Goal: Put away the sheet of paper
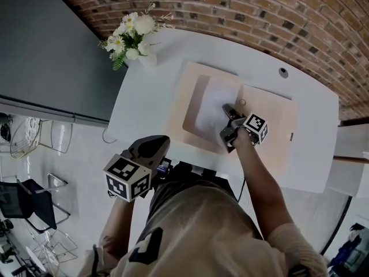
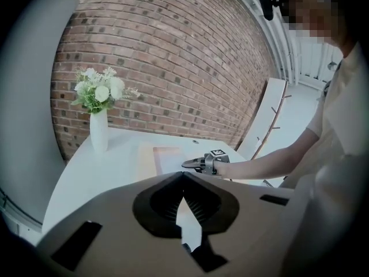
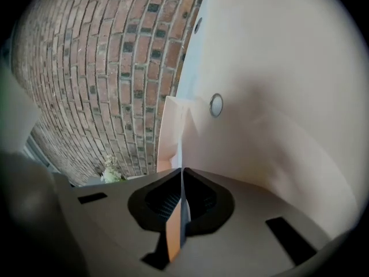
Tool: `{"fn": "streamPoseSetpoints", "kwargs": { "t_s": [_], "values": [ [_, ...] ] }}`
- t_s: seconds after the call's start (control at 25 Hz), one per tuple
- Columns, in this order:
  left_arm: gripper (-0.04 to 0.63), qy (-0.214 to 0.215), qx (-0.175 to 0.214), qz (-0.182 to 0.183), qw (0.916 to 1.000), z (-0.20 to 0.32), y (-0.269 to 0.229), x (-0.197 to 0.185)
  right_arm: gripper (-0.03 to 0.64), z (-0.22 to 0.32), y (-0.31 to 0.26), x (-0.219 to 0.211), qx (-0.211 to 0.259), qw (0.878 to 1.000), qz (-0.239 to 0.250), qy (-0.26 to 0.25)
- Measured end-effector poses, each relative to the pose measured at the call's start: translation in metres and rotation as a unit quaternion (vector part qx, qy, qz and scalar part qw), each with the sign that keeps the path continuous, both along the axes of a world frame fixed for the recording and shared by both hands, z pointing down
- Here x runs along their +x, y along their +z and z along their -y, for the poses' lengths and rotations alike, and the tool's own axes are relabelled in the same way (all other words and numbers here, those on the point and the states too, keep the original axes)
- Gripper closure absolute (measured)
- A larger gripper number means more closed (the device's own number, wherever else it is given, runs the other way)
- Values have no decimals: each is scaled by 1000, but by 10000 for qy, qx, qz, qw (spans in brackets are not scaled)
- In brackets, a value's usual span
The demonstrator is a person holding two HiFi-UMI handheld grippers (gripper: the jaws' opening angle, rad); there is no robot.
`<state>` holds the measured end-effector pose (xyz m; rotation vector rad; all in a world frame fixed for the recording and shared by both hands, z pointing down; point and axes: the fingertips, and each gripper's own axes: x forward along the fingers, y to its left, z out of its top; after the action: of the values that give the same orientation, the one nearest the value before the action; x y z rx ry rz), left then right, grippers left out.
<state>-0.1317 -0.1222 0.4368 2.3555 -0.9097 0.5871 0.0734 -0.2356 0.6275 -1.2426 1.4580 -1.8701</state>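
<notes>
An open beige folder (image 1: 271, 126) lies on the white table (image 1: 141, 111). The white sheet of paper (image 1: 209, 109) rests on its left half. My right gripper (image 1: 226, 107) is at the sheet's right edge, near the folder's middle. In the right gripper view the right gripper (image 3: 182, 171) is shut on the sheet's thin edge (image 3: 182, 149), which rises straight up from the jaws. My left gripper (image 1: 163, 140) hangs near the table's front edge, close to my body. Its jaws (image 2: 183, 175) are shut with nothing between them. From there the right gripper (image 2: 187, 164) shows over the folder (image 2: 151, 157).
A white vase of flowers (image 1: 134, 39) stands at the table's far left corner. A round snap (image 3: 216, 104) sits on the folder's right half, and a cable hole (image 1: 283, 72) lies near the brick wall. A grey panel and chairs (image 1: 34, 206) are to the left.
</notes>
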Motion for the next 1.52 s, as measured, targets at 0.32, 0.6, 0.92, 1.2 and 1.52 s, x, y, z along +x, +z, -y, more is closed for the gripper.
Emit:
{"fn": "streamPoseSetpoints", "kwargs": {
  "t_s": [0.32, 0.6, 0.92, 1.2, 1.52],
  "values": [
    [580, 197, -100, -66, 9997, 19, 8, -23, 592, 14, 3, -17, 34, 10000, 4, 77],
    [580, 310, -184, -123, 9993, 27, 13, -34, 592, 16, 3, -17, -50, 9999, -107, 84],
    [581, 444, -208, -155, 9987, 31, 16, -30, 593, 17, 1, -18, 40, 9997, -236, -26],
    [580, 426, -201, -154, 9988, 28, 13, -29, 594, 17, -2, -18, 71, 9991, -392, -136],
    [580, 327, -170, -144, 9992, 25, 12, -30, 594, 20, -4, -19, 85, 9990, -409, -179]
  ]
}}
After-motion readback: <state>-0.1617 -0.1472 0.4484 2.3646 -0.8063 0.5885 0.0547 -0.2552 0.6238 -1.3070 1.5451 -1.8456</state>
